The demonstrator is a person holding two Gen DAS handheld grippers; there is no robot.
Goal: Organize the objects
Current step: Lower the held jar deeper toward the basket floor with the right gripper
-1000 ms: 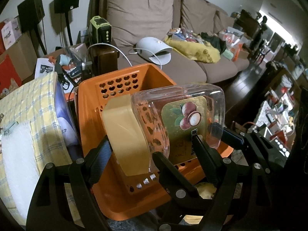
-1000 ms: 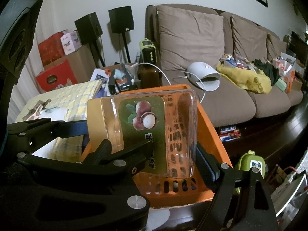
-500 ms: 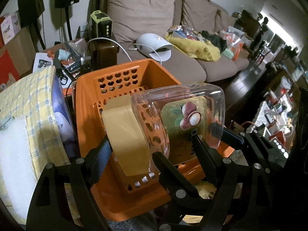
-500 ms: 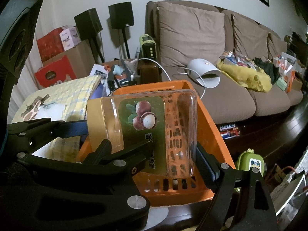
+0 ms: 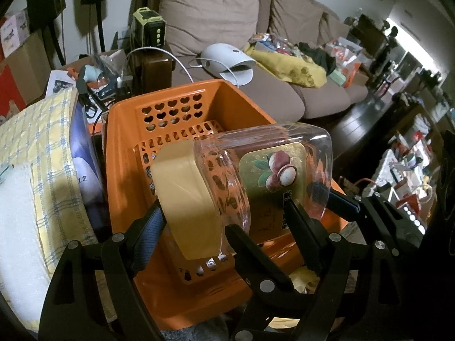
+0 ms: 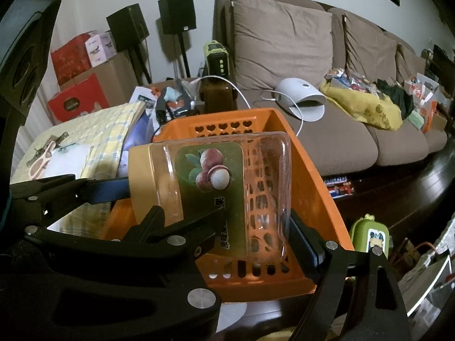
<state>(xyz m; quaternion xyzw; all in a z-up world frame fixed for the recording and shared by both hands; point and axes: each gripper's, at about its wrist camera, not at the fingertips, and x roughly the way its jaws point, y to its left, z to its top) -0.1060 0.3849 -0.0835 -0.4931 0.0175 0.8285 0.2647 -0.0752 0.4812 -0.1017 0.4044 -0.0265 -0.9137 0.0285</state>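
Both claws gripped one clear plastic jar with a tan lid (image 5: pixel 244 187), lying sideways: the left claw (image 5: pixel 196 227) clamped the lid end at lower centre, the right claw (image 6: pixel 227 227) the clear base end. The jar hung over an orange perforated plastic basket (image 5: pixel 128 147). Behind stood a cluttered brown fabric sofa (image 6: pixel 284 42). Only the right view showed a small green case (image 6: pixel 369 234) at lower right.

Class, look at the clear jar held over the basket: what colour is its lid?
The lid is tan-gold, clearest in the left wrist view.
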